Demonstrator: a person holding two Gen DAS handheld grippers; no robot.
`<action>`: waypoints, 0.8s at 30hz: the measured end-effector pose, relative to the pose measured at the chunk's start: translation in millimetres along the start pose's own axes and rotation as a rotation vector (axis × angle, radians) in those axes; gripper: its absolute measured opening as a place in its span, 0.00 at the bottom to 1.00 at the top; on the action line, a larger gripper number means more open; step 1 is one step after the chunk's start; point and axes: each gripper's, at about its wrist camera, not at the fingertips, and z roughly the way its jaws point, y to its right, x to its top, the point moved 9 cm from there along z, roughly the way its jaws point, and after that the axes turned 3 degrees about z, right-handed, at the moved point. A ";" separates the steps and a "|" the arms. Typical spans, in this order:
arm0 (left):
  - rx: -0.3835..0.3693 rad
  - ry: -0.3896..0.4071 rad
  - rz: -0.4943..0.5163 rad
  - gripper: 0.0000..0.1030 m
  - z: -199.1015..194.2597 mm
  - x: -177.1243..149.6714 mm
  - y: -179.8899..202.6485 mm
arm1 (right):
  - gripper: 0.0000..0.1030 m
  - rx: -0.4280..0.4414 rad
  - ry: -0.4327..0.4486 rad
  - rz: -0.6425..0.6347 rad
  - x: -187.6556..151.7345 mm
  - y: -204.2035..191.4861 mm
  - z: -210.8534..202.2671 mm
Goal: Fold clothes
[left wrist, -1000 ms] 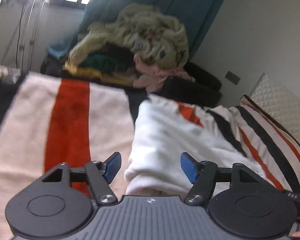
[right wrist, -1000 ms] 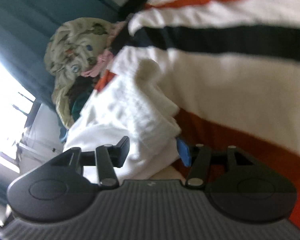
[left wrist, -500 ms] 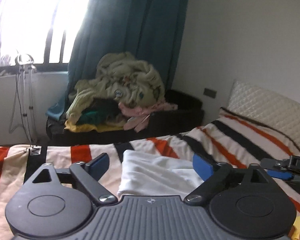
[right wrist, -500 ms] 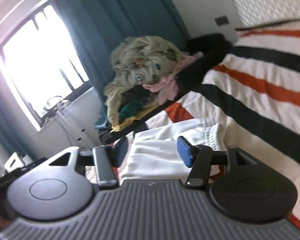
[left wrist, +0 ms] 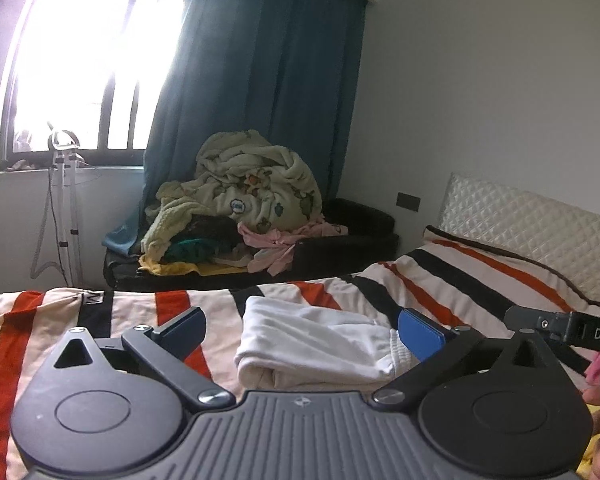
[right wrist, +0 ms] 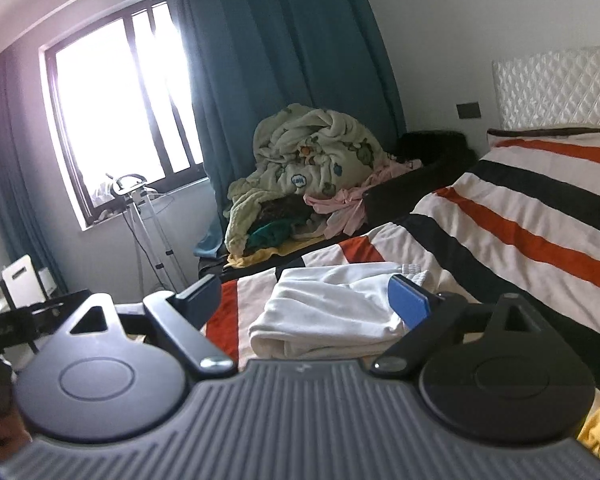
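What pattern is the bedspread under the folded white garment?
The bedspread has cream, orange-red and black stripes, clearest in the right wrist view.

Folded white garment (left wrist: 316,340) (on bed (left wrist: 460,280))

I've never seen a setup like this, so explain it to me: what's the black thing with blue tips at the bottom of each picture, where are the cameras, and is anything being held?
Each black thing is a hand-held gripper; a person carries one in each hand. A wide-angle camera on each looks forward along its jaws, so one picture comes from the left gripper and one from the right gripper. Both face a bed with a striped blanket. On it lies a folded white garment. Both pairs of jaws stand open, holding nothing. Behind the bed, a pile of clothes waits by a blue curtain.
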 end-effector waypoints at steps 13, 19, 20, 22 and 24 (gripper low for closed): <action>0.038 0.013 0.091 1.00 -7.8 -57.2 11.3 | 0.89 -0.096 0.014 -0.103 -80.2 -4.7 15.3; 0.039 -0.037 0.055 1.00 17.9 -88.2 -1.6 | 0.89 -0.126 0.011 -0.132 -103.4 -3.0 29.2; 0.043 -0.045 0.054 1.00 21.0 -92.2 -3.4 | 0.89 -0.131 0.012 -0.132 -104.4 -2.6 30.7; 0.051 -0.059 0.053 1.00 26.3 -99.1 -6.7 | 0.89 -0.138 0.010 -0.127 -105.3 -0.3 34.2; 0.056 -0.070 0.051 1.00 29.7 -103.5 -9.0 | 0.89 -0.143 -0.006 -0.125 -107.6 1.4 38.4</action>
